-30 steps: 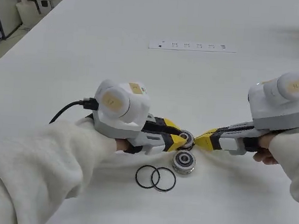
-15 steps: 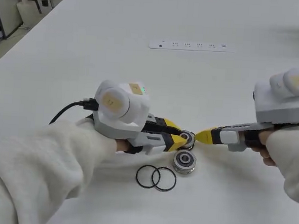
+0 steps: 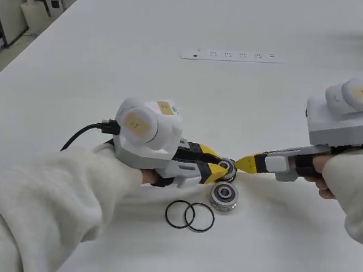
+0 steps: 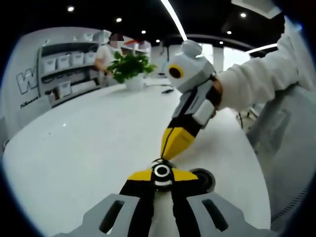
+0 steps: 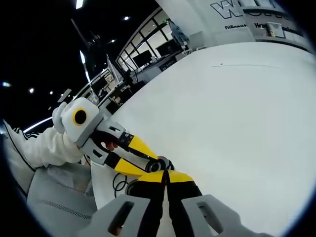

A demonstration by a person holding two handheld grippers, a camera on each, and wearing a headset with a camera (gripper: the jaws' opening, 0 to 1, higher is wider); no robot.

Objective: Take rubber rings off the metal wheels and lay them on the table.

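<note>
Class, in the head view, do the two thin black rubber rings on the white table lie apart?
No, the two thin black rubber rings overlap where their edges cross.

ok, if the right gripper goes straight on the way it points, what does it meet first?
The metal wheel held by the left gripper; the right gripper looks nearly on it, though contact is unclear.

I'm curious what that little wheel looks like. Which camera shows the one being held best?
The left gripper view: the wheel faces the camera, clamped in the left claw. The head view shows it small and half hidden; the right gripper view, just its edge.
</note>
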